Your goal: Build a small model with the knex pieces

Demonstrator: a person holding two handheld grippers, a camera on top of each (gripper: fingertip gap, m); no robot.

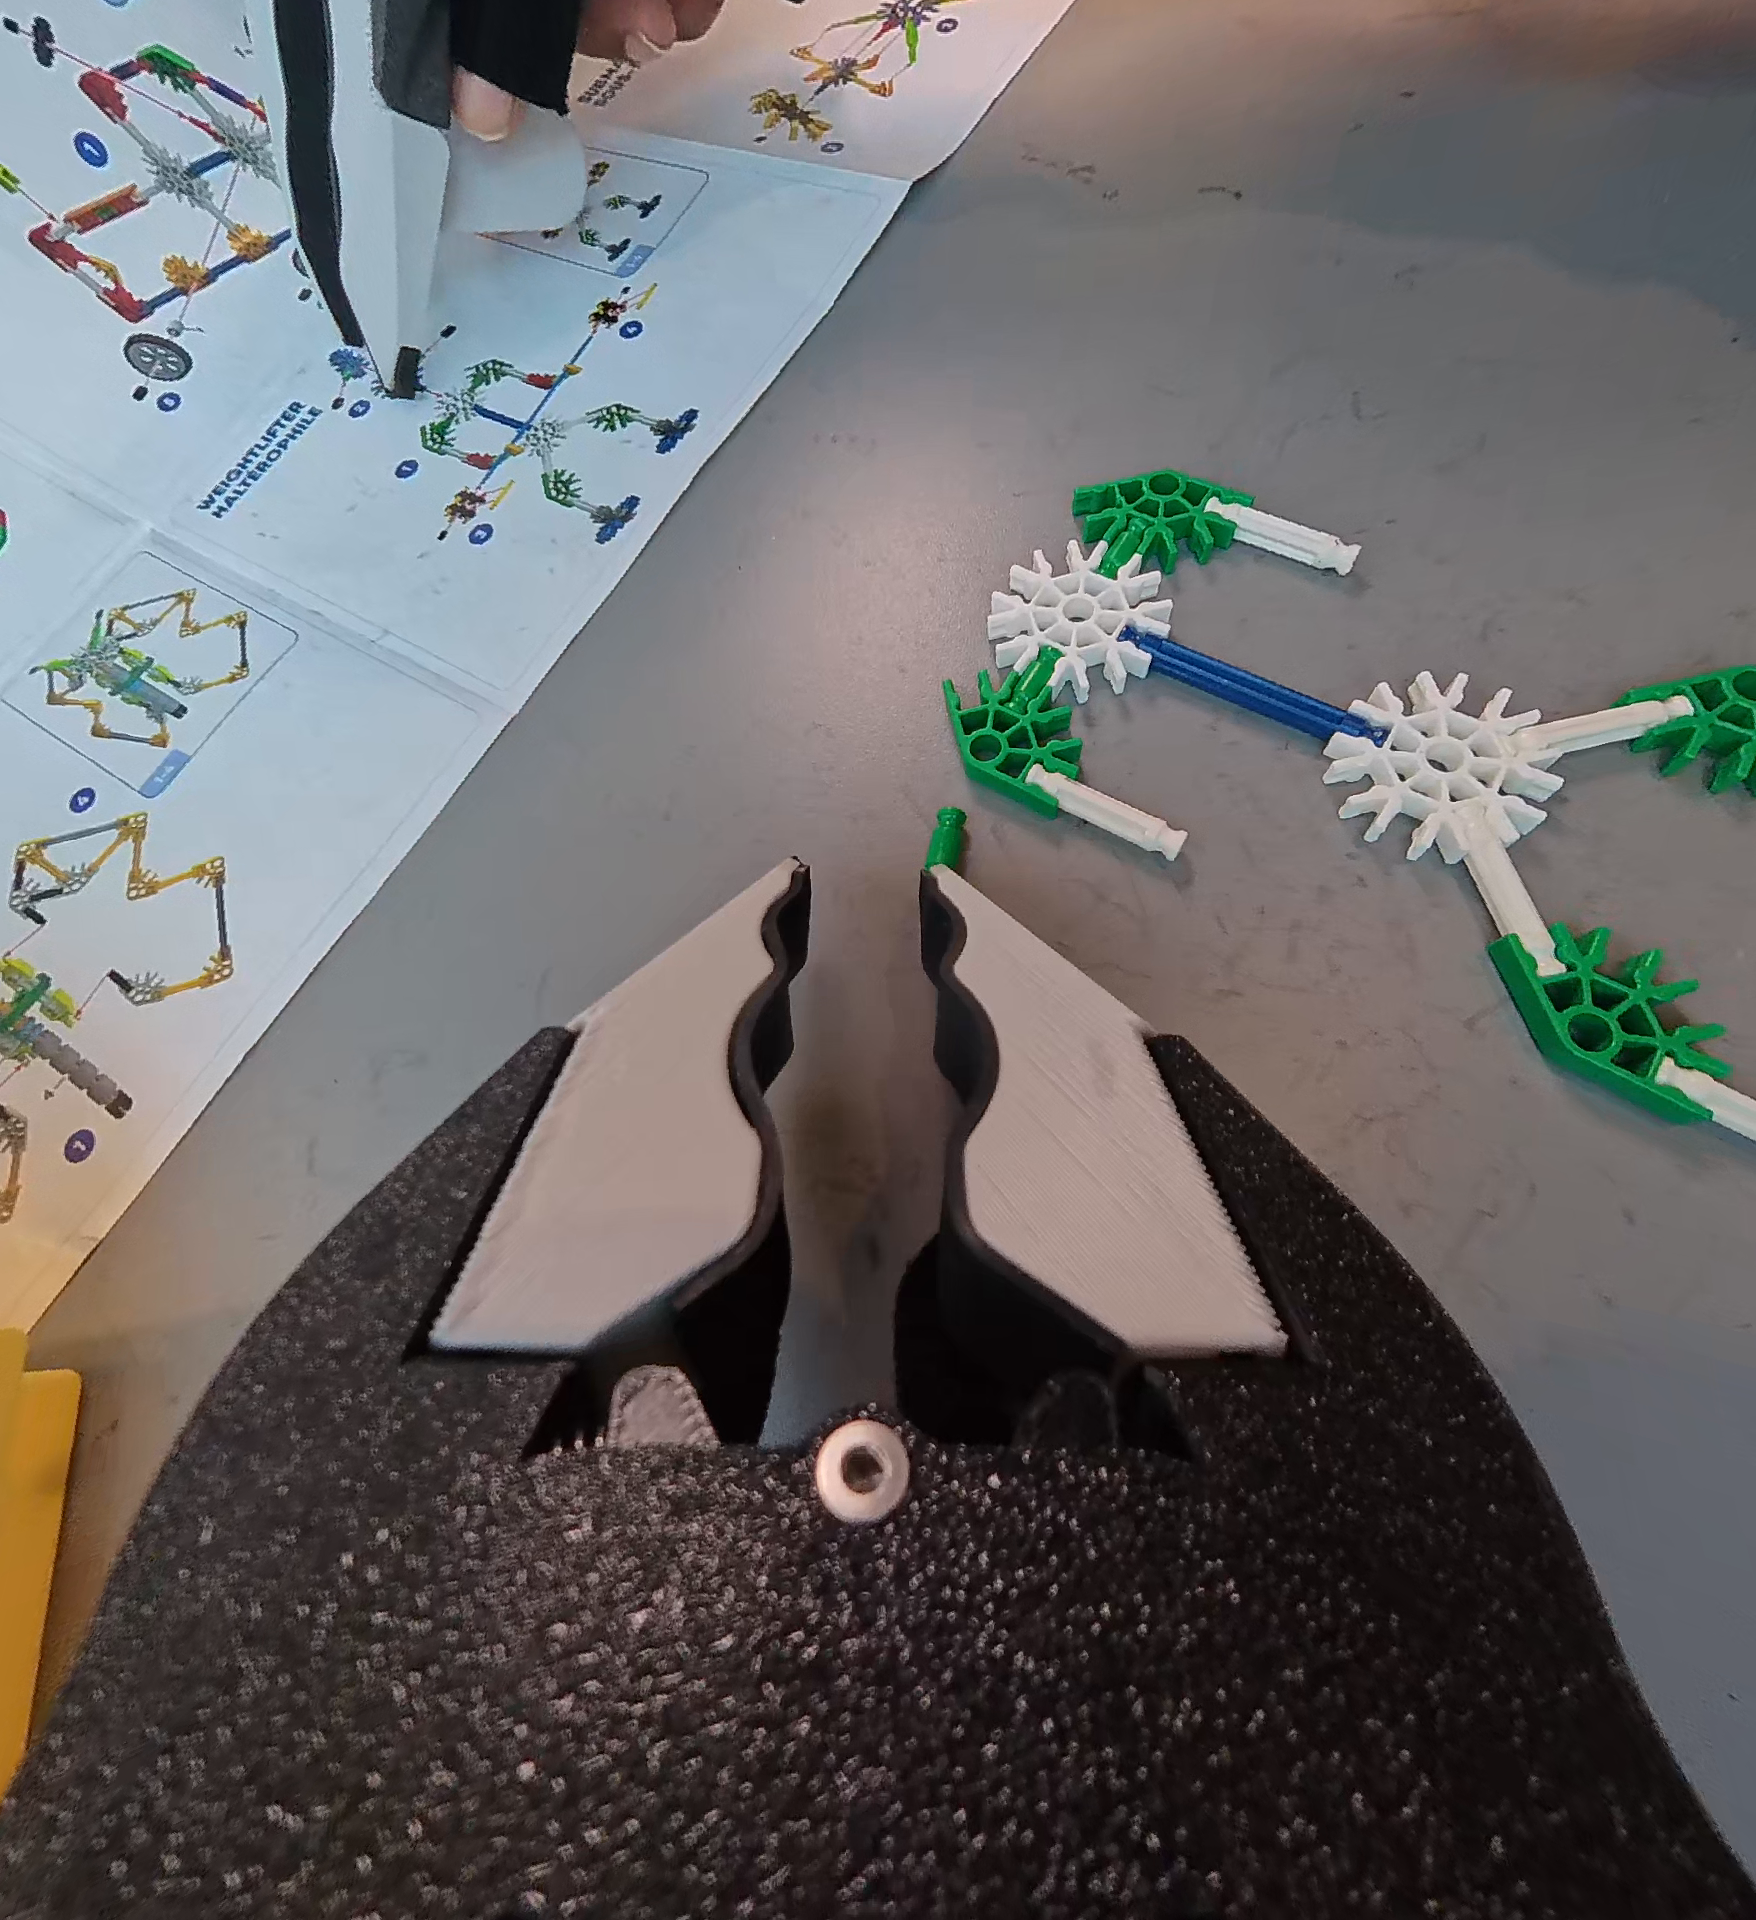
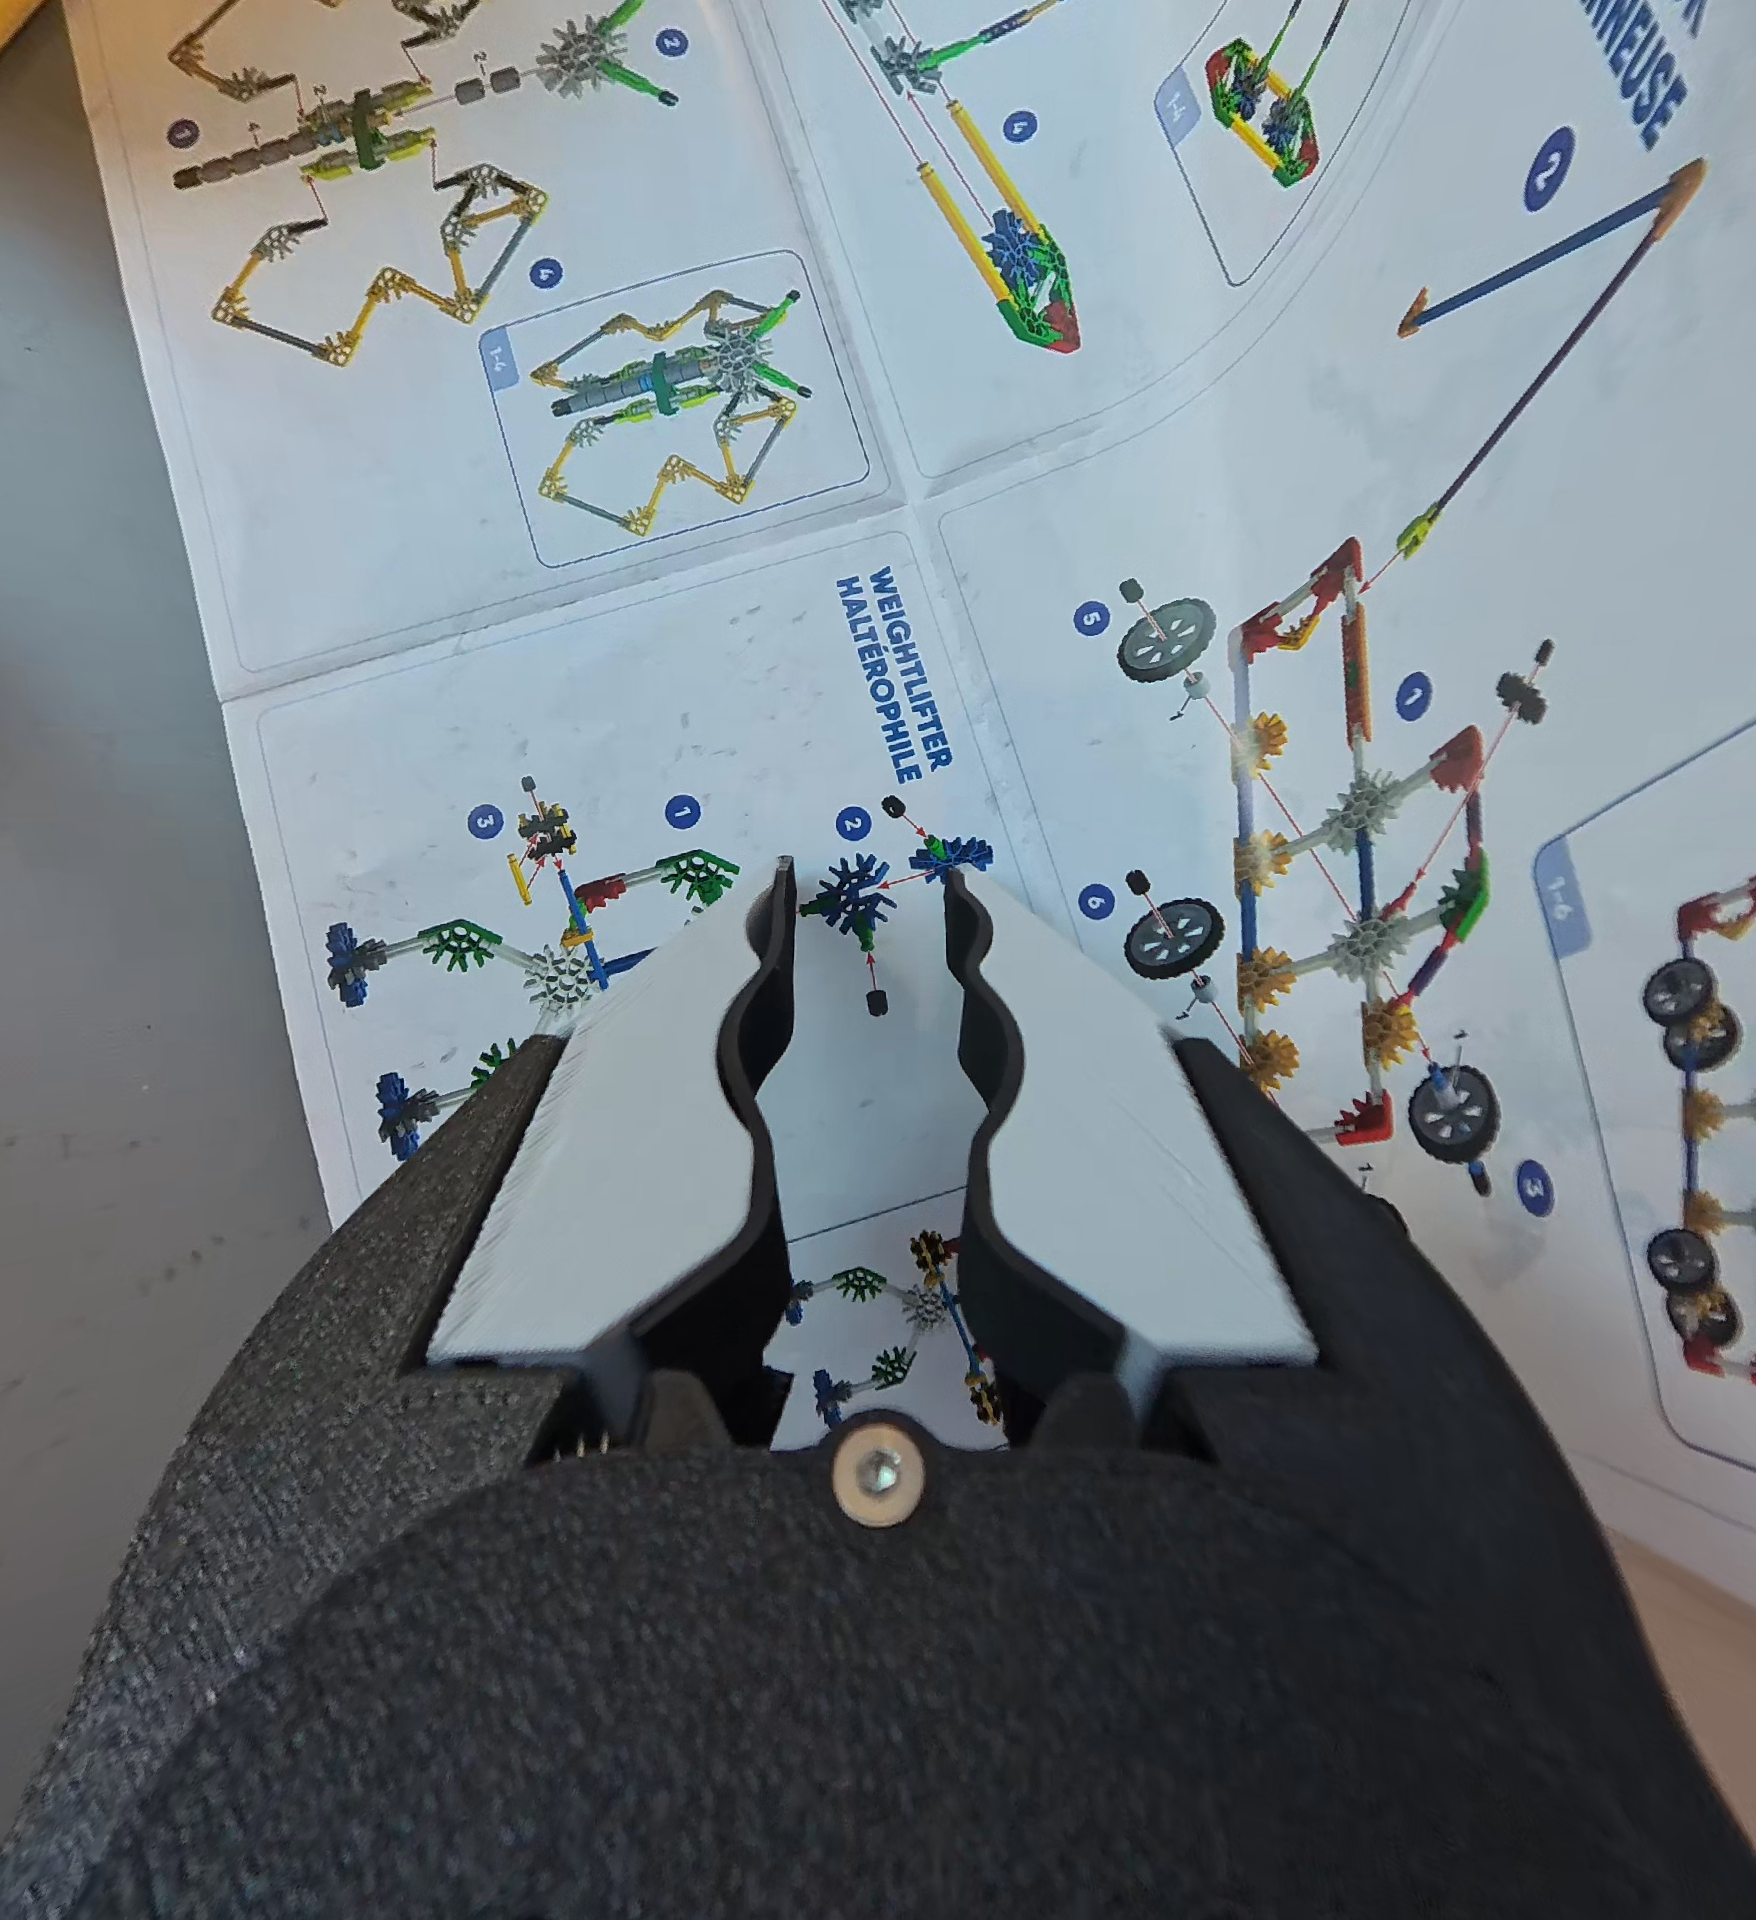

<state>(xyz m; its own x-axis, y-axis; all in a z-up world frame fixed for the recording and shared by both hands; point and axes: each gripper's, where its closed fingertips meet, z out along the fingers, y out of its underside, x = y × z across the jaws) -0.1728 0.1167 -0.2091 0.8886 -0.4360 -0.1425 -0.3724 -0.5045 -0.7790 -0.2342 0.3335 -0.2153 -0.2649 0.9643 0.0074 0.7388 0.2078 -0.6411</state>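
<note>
Left gripper (image 1: 863, 883) jaws are held apart and empty beside a small green rod (image 1: 947, 837). Right gripper (image 2: 866, 883) jaws, likewise apart, are poised over the instruction sheet (image 2: 645, 675). Rod could be nudged away by the fingertip.

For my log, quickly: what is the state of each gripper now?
Left gripper: open, empty, a small green rod just beyond its right tip.
Right gripper: open, empty, over the instruction sheet.
</note>
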